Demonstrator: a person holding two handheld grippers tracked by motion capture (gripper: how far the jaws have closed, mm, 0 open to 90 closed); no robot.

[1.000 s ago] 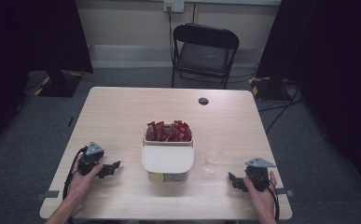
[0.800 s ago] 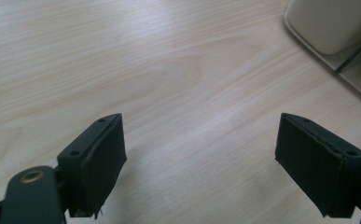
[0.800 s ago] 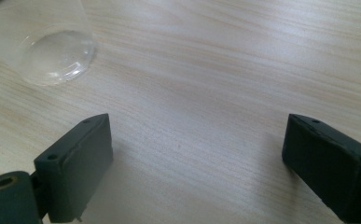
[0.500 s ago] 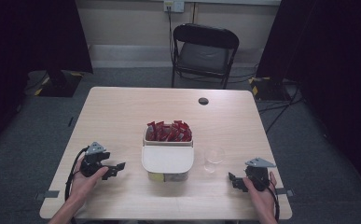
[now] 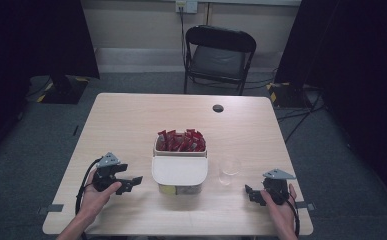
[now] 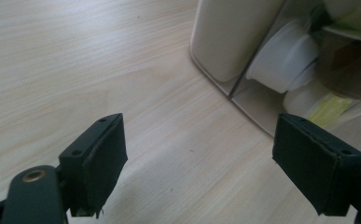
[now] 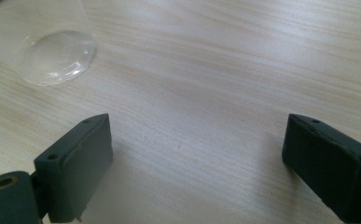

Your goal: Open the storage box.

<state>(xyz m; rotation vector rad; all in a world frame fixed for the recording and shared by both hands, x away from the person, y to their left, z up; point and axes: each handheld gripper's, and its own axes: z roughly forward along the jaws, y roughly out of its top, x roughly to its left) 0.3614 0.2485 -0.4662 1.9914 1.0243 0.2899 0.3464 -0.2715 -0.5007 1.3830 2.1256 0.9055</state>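
High view: our left gripper (image 5: 131, 182), jaws wide & empty, sits just beside the white container (image 5: 179, 172) at table centre. Right gripper (image 5: 251, 192), also spread, idles near the clear cup (image 5: 229, 171). We'd approach level, w/ jaws straddling the wall.

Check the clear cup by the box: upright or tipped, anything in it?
Upright and, as far as I can tell, empty. The cup stands on its base on the table, and its clear bottom shows only wood grain.
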